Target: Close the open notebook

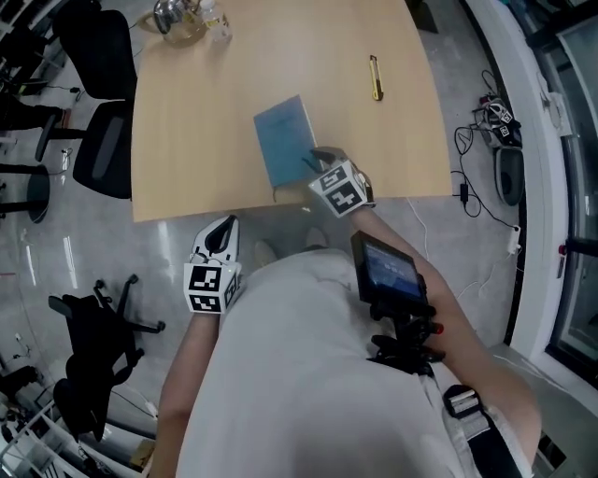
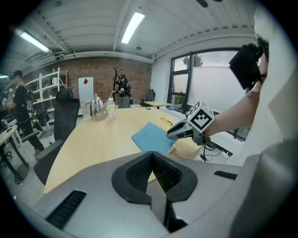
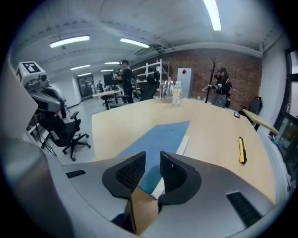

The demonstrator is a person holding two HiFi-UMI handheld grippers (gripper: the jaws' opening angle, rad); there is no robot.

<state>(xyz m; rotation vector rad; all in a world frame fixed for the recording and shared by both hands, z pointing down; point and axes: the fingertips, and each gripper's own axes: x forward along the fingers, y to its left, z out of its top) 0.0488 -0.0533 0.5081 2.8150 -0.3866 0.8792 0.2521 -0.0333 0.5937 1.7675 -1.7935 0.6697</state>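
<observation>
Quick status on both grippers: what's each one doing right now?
Left gripper: shut, empty.
Right gripper: open, over the near corner of the blue notebook, gripping nothing.

Wooden table [image 1: 187,140], blue notebook [image 1: 287,140] near front edge, yellow cutter [image 1: 376,77], kettle [image 1: 174,17] and bottle [image 1: 214,16] at far corner

The notebook [image 1: 286,142] lies on the table [image 1: 187,131], cutter [image 1: 376,77] behind-right, kettle [image 1: 173,17] at far-left corner.
</observation>
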